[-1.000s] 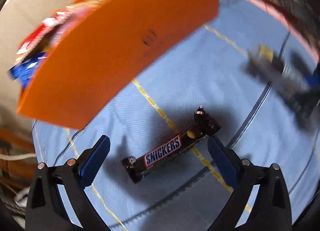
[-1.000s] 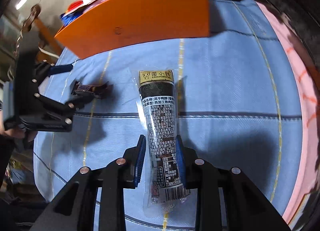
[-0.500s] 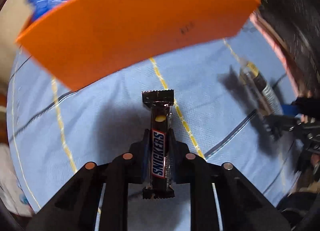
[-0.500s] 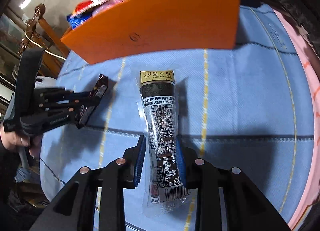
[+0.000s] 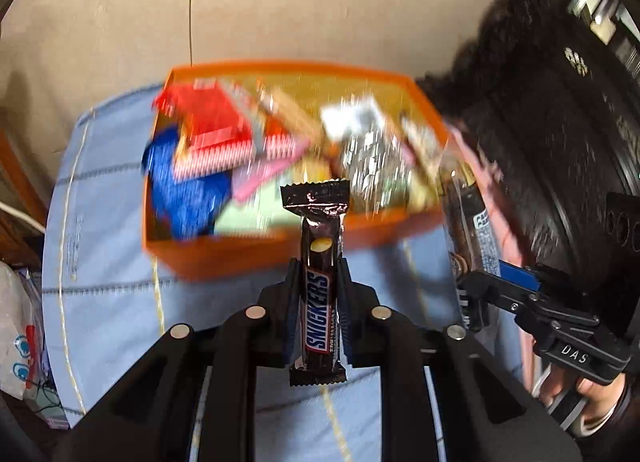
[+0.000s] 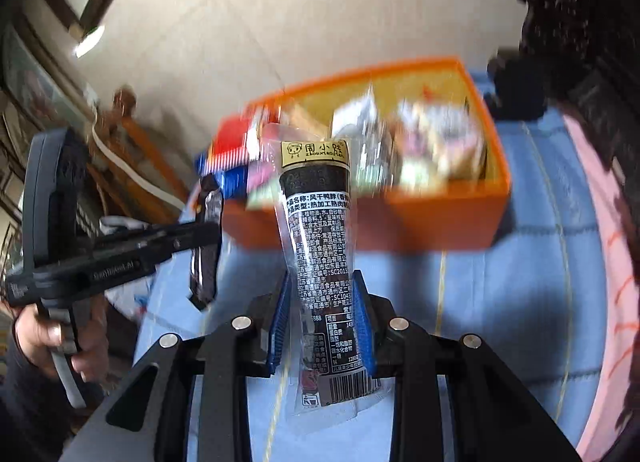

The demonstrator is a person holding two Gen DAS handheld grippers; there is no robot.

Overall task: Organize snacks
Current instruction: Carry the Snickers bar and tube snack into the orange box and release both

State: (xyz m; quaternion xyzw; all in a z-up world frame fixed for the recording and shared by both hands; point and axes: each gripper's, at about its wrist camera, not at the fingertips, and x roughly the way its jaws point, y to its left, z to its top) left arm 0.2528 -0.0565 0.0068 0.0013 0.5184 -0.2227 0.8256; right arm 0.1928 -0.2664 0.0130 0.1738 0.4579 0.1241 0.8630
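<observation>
The left gripper (image 5: pixel 318 310) is clamped narrow on a Snickers bar (image 5: pixel 319 290), its blue pads pressing the wrapper's lower half while the crimped top end sticks out ahead of the fingers. The right gripper (image 6: pixel 322 322) is likewise pinched on a long vacuum-packed dried duck neck snack (image 6: pixel 324 262), holding it near the barcode end, so most of the pack juts forward past the fingertips. Both snacks are off the blue tablecloth (image 5: pixel 108 270) and carried in the air.

The orange box (image 5: pixel 248 254) sits ahead of and below both grippers, already crowded with 1 red packet, 1 blue packet, silver wrappers and other blurred items. Seen from the left gripper, the right gripper and its pack are just off to the right, close by; seen from the right gripper, the left one is to the left.

The step in hand looks like the carry to the box. To do it well, each snack's free end should pass over the near orange wall before the jaws part, and the 2 grippers should keep apart so the packs do not knock together. The long pack probably needs lowering flat onto the pile, since it is gripped at 1 end and may swing.
</observation>
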